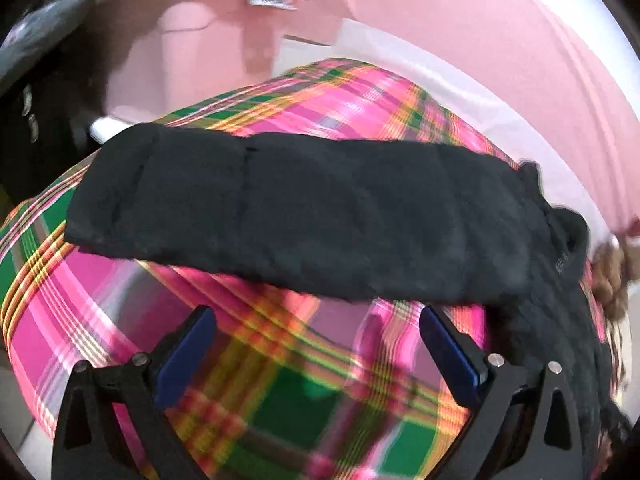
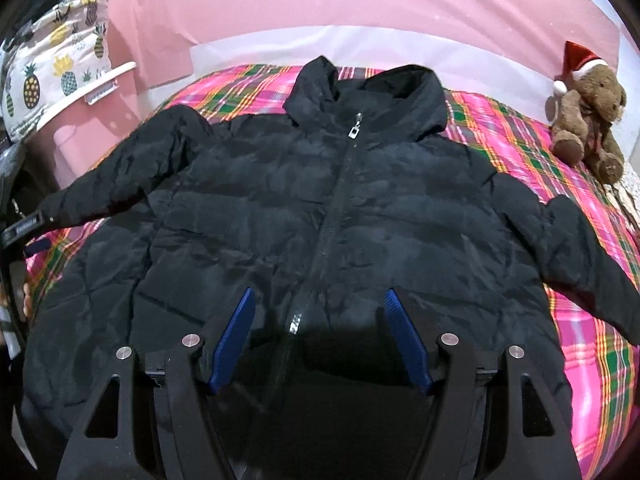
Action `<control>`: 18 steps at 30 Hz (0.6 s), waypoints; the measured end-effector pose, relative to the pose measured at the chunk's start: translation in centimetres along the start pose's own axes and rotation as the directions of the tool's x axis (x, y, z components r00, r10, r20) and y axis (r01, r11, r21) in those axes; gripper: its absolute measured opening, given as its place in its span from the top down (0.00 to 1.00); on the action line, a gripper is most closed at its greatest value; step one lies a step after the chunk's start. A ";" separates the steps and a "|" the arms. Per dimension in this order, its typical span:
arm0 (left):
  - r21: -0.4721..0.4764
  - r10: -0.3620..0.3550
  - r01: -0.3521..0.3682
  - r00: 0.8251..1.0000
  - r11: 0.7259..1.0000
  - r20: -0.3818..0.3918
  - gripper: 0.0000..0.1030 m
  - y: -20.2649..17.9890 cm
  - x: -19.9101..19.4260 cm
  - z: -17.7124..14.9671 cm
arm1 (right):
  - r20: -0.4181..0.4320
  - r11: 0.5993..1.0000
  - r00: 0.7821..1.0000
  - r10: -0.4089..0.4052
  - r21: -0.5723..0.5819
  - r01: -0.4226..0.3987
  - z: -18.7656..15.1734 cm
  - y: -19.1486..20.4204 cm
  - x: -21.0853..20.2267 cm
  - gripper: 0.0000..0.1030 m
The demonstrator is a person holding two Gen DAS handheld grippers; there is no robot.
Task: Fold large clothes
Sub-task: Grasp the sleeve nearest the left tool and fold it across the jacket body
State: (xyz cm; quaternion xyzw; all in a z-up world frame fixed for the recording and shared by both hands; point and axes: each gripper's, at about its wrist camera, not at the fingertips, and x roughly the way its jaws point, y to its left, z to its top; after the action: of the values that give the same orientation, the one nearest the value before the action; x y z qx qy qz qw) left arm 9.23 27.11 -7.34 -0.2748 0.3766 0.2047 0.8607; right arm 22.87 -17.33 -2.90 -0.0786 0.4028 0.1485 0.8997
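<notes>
Blue-padded right tongs (image 2: 320,336) hang released just above the hem of a black puffer jacket (image 2: 280,208), one finger on either side of its closed zipper (image 2: 320,248), gripping nothing. That jacket lies front-up and spread flat across the middle of a bed covered in a pink, green and yellow plaid blanket (image 2: 520,140), hood toward the far edge by the pink wall (image 2: 320,4), both sleeves stretched outward. Left tongs (image 1: 316,340) are likewise released and empty, poised over bare plaid near the bed's left edge, just short of the left sleeve (image 1: 304,216), which lies across that blurred view. A teddy bear (image 2: 588,116) in a Santa hat sits at the far right corner. A pineapple-print fabric (image 2: 52,68) rests on a pink bin (image 2: 88,128) past the left edge.
</notes>
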 end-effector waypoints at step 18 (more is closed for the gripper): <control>-0.053 0.034 -0.029 0.995 0.998 0.094 0.78 1.9 2.5 4.3 | -0.061 0.999 0.998 -0.019 0.025 0.021 0.8 -2.3 4.2 0.35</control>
State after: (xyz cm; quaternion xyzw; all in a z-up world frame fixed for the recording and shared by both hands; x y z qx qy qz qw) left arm 12.08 31.64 -7.40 -0.2810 0.3341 0.2406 0.8669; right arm 26.83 -18.43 -5.51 -0.0758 0.4311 0.1319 0.8894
